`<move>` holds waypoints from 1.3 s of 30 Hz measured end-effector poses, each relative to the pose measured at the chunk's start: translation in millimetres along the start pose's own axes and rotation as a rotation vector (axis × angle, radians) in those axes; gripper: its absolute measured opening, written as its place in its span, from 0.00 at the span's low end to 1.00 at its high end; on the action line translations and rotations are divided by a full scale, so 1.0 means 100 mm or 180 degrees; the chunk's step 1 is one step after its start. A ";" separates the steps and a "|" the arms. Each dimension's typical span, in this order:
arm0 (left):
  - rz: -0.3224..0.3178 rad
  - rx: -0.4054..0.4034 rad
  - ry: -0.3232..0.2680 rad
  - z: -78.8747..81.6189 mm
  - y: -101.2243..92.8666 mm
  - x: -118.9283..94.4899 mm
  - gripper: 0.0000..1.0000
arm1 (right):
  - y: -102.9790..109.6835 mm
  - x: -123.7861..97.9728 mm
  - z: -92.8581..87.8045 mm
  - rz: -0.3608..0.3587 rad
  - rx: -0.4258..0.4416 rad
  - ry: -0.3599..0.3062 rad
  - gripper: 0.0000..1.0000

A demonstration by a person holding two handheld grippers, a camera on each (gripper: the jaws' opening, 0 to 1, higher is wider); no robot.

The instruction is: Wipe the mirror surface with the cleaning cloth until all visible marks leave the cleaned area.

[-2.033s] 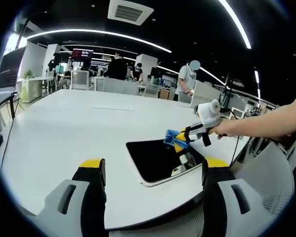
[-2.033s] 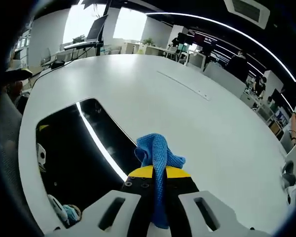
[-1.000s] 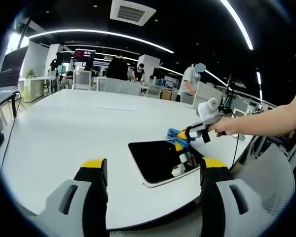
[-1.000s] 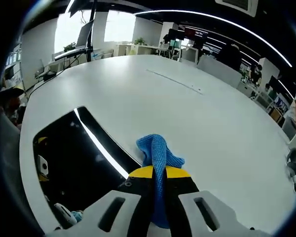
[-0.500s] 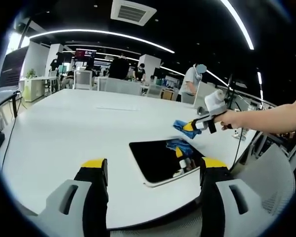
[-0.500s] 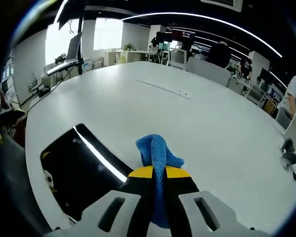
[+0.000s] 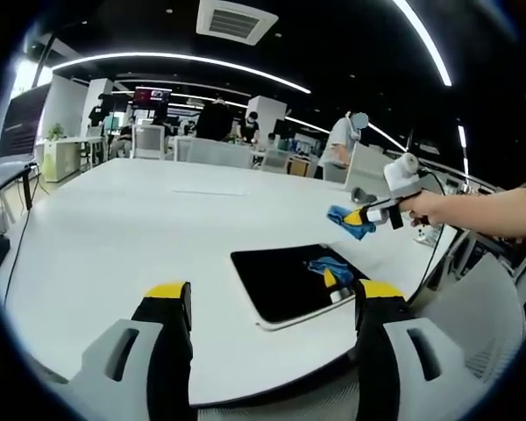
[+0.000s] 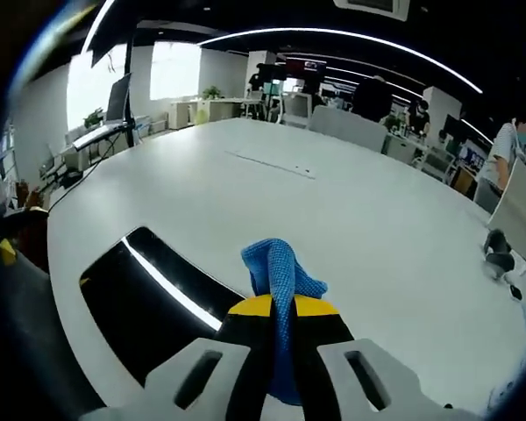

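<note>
- My right tongs point(image 8: 274, 309) are clamped on the blue cloth point(image 8: 279, 274), which sticks up in a bunch between the closed yellow tips; in the left gripper view the same tongs point(image 7: 361, 216) hang in the air, held out by my right hand point(image 7: 423, 206)
- My left tongs point(image 7: 265, 298) are apart and holding nothing, near me at the table edge
- The mirror point(image 7: 289, 281) lies flat on the white table point(image 7: 114, 228), close to the near right edge; it reads as a dark slab with a pale rim, and in the right gripper view the mirror point(image 8: 149, 303) sits to the left of and below the cloth
- What changed: two seconds ago the cloth was down at the mirror's far right corner; since then I have lifted it up and off to the far right, so it now hovers clear of the glass, and its blue reflection shows in the mirror
- I judge this as a break in the wiping: either a stroke finished or I am checking the glass
- I cannot tell from here whether marks remain, as the surface looks dark and small
</note>
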State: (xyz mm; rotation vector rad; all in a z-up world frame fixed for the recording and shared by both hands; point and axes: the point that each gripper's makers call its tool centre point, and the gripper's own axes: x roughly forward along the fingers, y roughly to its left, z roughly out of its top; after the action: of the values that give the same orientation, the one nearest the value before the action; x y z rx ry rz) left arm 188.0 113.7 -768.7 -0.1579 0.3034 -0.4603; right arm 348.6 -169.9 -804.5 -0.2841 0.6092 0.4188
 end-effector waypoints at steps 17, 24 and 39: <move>0.0001 0.0023 0.0061 -0.03 0.01 -0.02 0.75 | -0.01 -0.02 -0.48 -0.0051 0.0277 0.0279 0.02; 0.0000 0.0026 0.0075 -0.04 0.01 -0.02 0.75 | 0.01 -0.02 -0.67 -0.0080 0.0396 0.0385 0.03; 0.0008 0.0027 0.0059 -0.04 0.03 -0.02 0.76 | -0.12 -0.38 -0.37 -0.0194 0.0551 -0.0030 0.18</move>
State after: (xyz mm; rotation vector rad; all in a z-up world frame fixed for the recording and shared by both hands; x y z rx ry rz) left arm 186.1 116.6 -772.3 -0.1449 0.3198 -0.4606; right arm 308.1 -206.0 -809.6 -0.1350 0.6219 0.3062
